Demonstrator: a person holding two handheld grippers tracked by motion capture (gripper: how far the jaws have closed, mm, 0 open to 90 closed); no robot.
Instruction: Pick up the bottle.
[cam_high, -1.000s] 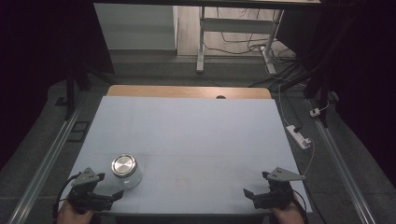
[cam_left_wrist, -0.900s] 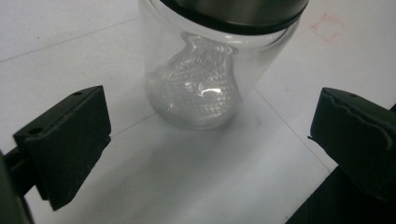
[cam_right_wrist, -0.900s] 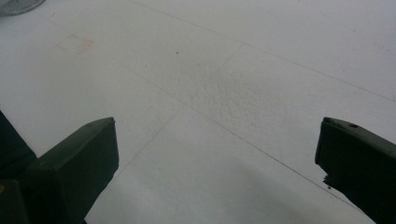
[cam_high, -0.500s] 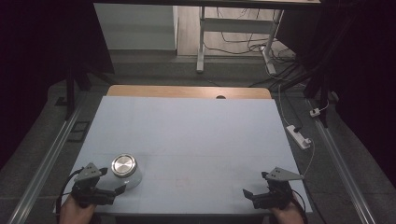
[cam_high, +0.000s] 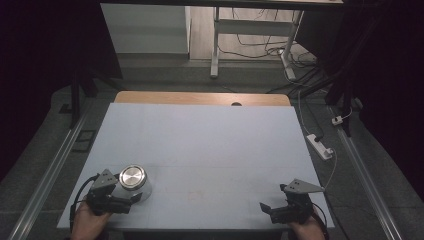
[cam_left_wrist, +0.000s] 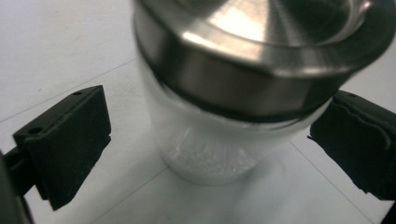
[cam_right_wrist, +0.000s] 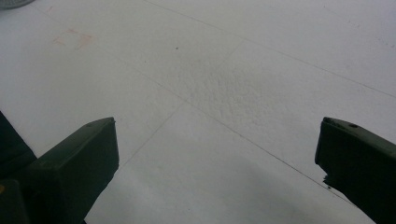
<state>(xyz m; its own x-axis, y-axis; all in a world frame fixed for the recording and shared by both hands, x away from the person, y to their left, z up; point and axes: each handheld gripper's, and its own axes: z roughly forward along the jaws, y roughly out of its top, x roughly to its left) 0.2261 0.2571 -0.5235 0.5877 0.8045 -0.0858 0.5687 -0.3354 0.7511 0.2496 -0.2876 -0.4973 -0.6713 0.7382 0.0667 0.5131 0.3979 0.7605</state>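
A clear glass jar (cam_high: 135, 184) with a shiny metal lid (cam_high: 132, 176) stands upright near the table's front left. My left gripper (cam_high: 134, 198) is open, with one jaw on each side of the jar and a gap on both sides. In the left gripper view the jar (cam_left_wrist: 215, 140) stands close between the two black jaws, its lid (cam_left_wrist: 252, 51) at the top. My right gripper (cam_high: 263, 207) is open near the front right edge, with nothing but bare table (cam_right_wrist: 224, 93) between its jaws.
The pale blue table top (cam_high: 210, 145) has a wooden strip (cam_high: 200, 98) along its far edge. A white power strip (cam_high: 320, 146) lies on the floor to the right. Metal rails (cam_high: 45, 180) run along both sides.
My left gripper has moved right and forward, so its jaws now stand around the jar. The right gripper has stayed put.
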